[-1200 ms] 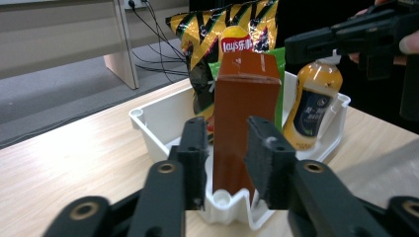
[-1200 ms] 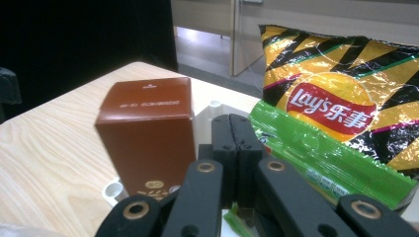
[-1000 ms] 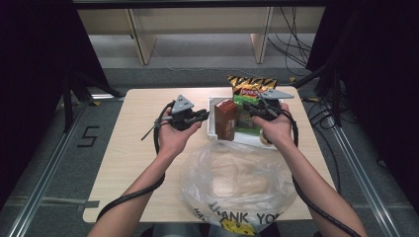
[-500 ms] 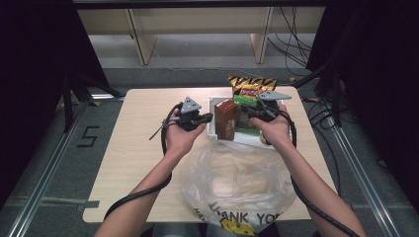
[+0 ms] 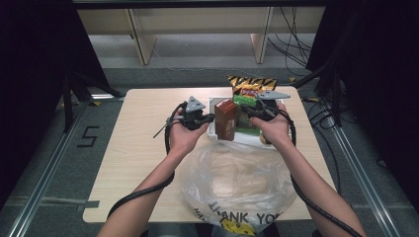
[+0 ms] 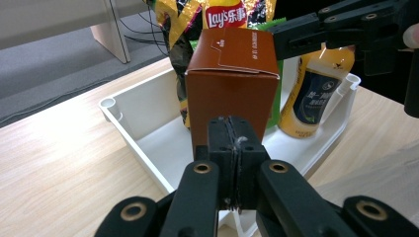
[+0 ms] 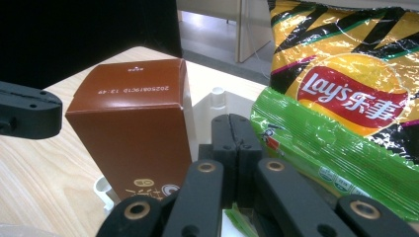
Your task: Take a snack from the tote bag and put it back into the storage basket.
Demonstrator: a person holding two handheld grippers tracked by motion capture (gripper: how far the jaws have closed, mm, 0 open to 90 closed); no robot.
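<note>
Brown carton upright in the white tray, between your two claws.
On the counter (image 5: 148,148), the tray (image 6: 148,148) holds the carton (image 6: 231,84), long axis vertical. Left claw (image 6: 233,148), nearer, faces its side directly; right claw (image 7: 236,143) has it leftward. Both are closed, empty.

Overhead forward-down; tongs cameras near carton (image 6: 230,81)

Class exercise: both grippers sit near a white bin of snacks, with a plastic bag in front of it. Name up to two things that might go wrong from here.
1. The brown carton stands tall in the white bin, directly ahead of the shut left gripper; a nudge might tip it.
2. The right gripper is shut beside the green packet and chip bag; pushing in could crush them.
</note>
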